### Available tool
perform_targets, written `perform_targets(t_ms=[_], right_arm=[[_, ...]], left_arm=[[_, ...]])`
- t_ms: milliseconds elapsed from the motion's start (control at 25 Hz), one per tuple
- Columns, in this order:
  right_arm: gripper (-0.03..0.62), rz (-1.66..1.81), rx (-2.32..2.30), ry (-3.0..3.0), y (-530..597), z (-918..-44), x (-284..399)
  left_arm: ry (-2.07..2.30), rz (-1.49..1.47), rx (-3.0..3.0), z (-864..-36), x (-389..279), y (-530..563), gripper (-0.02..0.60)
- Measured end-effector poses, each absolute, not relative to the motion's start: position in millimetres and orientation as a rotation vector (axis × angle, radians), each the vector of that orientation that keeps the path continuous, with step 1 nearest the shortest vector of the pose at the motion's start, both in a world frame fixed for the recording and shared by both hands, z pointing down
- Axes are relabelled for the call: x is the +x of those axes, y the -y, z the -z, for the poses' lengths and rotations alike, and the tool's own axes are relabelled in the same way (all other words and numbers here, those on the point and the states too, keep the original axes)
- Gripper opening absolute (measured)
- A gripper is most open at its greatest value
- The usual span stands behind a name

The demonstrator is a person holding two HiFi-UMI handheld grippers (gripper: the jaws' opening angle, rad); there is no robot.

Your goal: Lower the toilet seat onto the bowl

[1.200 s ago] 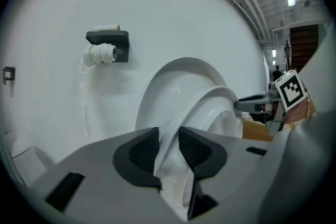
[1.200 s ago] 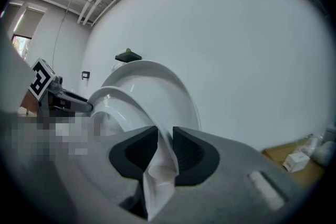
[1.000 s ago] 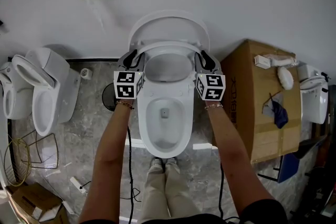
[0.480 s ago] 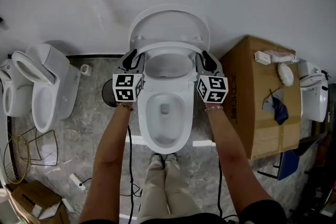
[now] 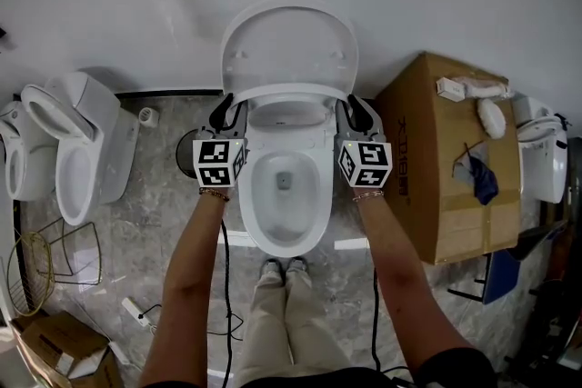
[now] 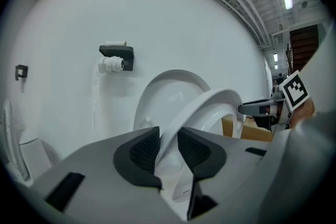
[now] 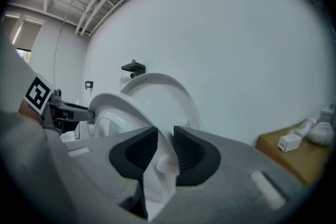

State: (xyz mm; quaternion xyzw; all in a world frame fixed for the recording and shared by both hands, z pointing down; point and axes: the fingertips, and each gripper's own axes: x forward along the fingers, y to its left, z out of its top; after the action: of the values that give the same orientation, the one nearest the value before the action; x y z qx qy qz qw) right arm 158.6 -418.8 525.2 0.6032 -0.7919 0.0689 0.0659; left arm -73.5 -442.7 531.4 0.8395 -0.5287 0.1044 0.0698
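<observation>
- Left gripper [image 6: 168, 148]: jaws clamped on the left edge of the toilet seat [image 5: 286, 92].
- Right gripper [image 7: 165, 150]: jaws clamped on the seat's right edge.
- Seat tilted, between the upright lid [image 5: 289, 41] and the bowl [image 5: 250, 218].

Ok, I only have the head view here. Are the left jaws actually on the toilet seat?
Observer: Yes. The left gripper view shows the left gripper with both pads pressed on the rim of the toilet seat.
Operator: And the right?
Observer: Same. The right gripper clamps the opposite rim, right at a small round bump on the seat.
Operator: Is the seat clear of the lid?
Observer: Yes, it leans forward, apart from the upright lid behind it.
</observation>
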Motion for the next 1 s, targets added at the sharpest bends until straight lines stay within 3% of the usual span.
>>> perform_targets(t_ms=[1000], right_arm=[[0.094,-0.193,1.838,2.382,328,-543,152]], left_arm=[[1.574,-0.361,2.598,-548,-79,354,0.109]])
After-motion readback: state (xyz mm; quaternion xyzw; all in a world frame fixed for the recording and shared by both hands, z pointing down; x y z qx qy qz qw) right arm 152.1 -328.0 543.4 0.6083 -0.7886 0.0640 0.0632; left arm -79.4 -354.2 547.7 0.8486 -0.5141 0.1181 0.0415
